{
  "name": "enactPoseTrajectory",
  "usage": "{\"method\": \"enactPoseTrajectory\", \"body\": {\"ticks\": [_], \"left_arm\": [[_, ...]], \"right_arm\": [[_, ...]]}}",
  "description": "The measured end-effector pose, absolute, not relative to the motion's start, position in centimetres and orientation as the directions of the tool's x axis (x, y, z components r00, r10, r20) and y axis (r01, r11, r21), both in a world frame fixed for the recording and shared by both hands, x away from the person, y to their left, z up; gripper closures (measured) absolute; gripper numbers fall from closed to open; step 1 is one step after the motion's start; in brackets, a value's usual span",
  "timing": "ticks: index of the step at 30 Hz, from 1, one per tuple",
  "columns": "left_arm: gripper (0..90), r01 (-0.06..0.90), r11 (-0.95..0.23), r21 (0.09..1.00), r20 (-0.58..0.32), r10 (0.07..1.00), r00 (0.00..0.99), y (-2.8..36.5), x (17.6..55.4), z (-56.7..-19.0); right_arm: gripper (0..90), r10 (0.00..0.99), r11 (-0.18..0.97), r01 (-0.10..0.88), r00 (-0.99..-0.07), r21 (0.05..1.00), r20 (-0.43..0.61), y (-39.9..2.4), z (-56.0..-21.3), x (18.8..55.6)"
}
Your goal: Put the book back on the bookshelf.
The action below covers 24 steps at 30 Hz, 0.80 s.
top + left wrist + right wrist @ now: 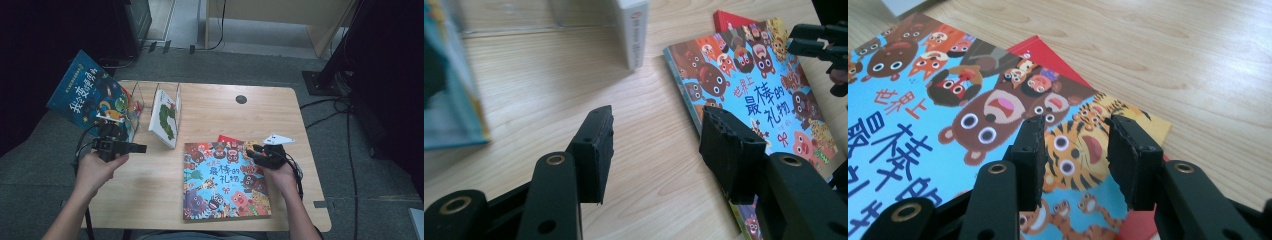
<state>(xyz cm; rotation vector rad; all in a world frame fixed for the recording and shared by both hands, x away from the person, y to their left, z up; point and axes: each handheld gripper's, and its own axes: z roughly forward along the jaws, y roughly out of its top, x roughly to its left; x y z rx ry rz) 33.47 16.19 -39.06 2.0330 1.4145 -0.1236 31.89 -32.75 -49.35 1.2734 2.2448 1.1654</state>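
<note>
A colourful animal picture book (225, 180) (754, 90) (948, 115) lies flat on the wooden table, on top of a red book (227, 138) (1048, 57). My right gripper (252, 150) (1073, 145) hovers over the picture book's far right corner, open, with nothing between the jaws. My left gripper (141, 148) (656, 135) is open over bare wood left of that book, pointing toward it, and holds nothing. A blue book (92, 92) (449, 100) leans at the far left. A white book (165, 119) (634, 30) stands upright in the rack.
A clear book rack (137, 97) stands at the table's back left. A dark round grommet (241, 99) sits near the far edge. Cables (345, 130) trail on the floor to the right. The other hand's gripper (811, 42) shows in the left gripper view.
</note>
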Motion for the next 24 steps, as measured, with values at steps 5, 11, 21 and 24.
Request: {"method": "enactPoseTrajectory", "body": {"ticks": [5,11,21,24], "left_arm": [[49.1,0.858,-0.234,0.458,-0.431,0.786,0.444,14.5,34.0,-39.9],[53.2,0.848,-0.263,0.461,-0.427,0.772,0.472,12.9,34.1,-40.8],[72.2,0.830,-0.280,0.482,-0.416,0.760,0.498,11.7,33.2,-42.1],[79.0,0.822,-0.296,0.487,-0.407,0.755,0.514,11.3,32.6,-42.5]], "right_arm": [[68.2,0.834,0.266,0.572,-0.540,0.776,0.112,-33.4,-49.4,31.4],[89.4,0.877,0.251,0.603,-0.473,0.757,0.086,-34.9,-49.7,31.0],[90.0,0.886,0.251,0.636,-0.455,0.730,0.093,-35.1,-50.4,31.3],[90.0,0.890,0.253,0.632,-0.449,0.733,0.080,-35.0,-50.4,31.4]]}}
